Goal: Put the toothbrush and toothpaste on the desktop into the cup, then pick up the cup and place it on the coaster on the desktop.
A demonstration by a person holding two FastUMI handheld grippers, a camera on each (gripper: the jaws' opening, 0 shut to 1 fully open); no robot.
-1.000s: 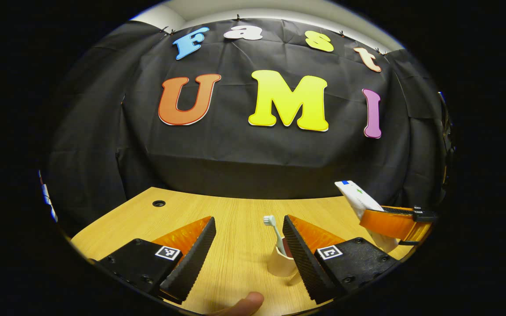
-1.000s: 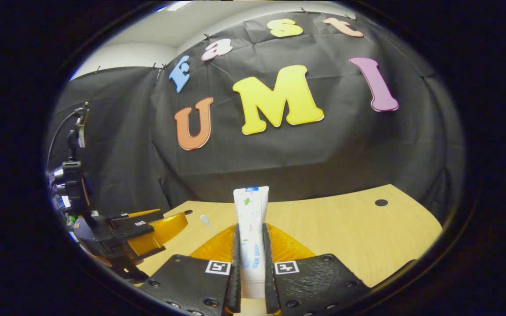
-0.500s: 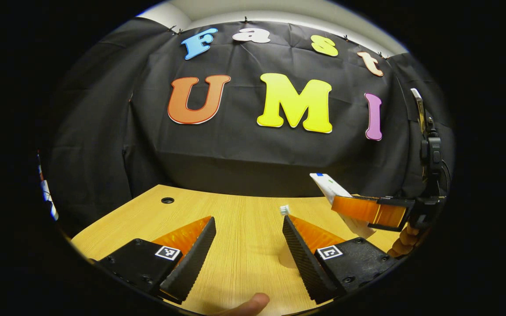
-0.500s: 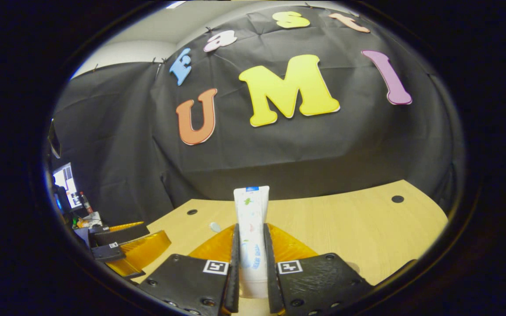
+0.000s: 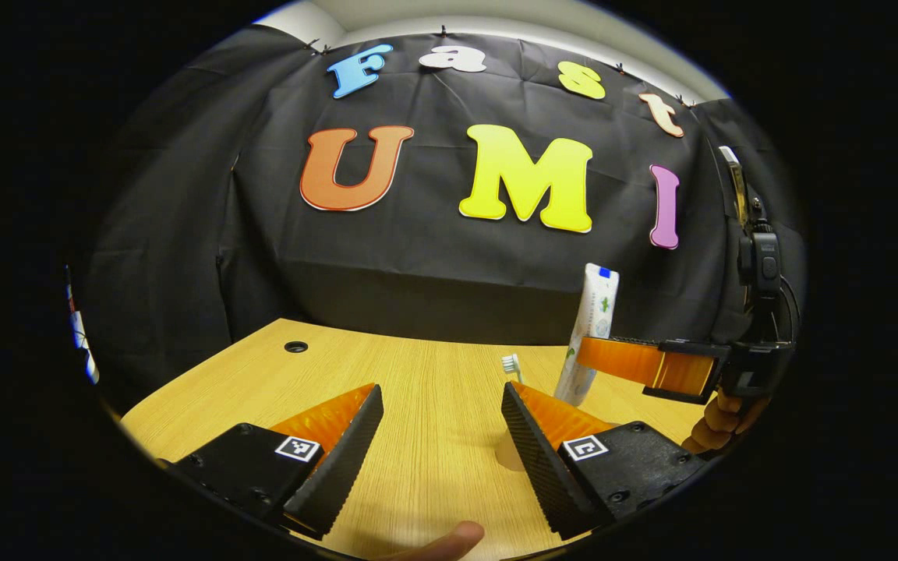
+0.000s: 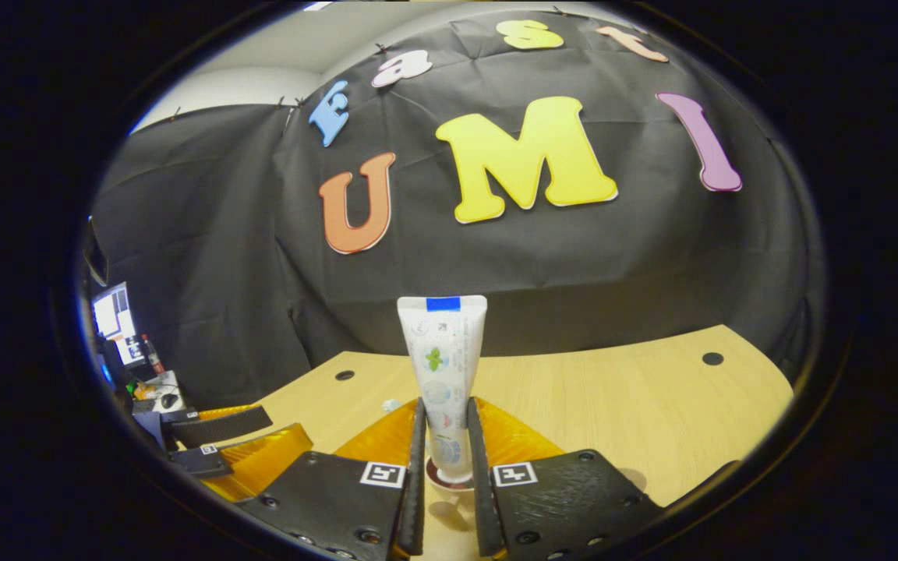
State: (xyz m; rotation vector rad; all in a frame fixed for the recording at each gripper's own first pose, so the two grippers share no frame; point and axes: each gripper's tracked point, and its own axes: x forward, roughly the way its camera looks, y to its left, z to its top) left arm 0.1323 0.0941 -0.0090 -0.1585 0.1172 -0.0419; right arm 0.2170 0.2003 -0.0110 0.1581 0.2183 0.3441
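A white toothpaste tube (image 6: 443, 362) stands upright between the fingers of my right gripper (image 6: 444, 401), which is shut on its lower part. The tube's bottom end sits in the mouth of a pale cup (image 6: 455, 487) right below the fingers. A toothbrush head (image 6: 391, 405) pokes up just left of them. In the left gripper view, my left gripper (image 5: 441, 389) is open with only desk between its fingers. The cup is mostly hidden behind its right finger, and the toothbrush head (image 5: 510, 363) shows above that fingertip. The right gripper (image 5: 583, 352) holds the toothpaste (image 5: 592, 323) just beyond.
The wooden desk (image 5: 418, 405) has cable holes (image 5: 295, 346) (image 6: 712, 358) near its back edge. A hand (image 5: 718, 421) holds the right gripper. The left gripper (image 6: 289, 428) lies low at the left, with a monitor and clutter (image 6: 118, 315) beyond the desk.
The toothpaste has swung from tilted to upright and come down over the cup with the right gripper. The left gripper has stayed open and barely shifted.
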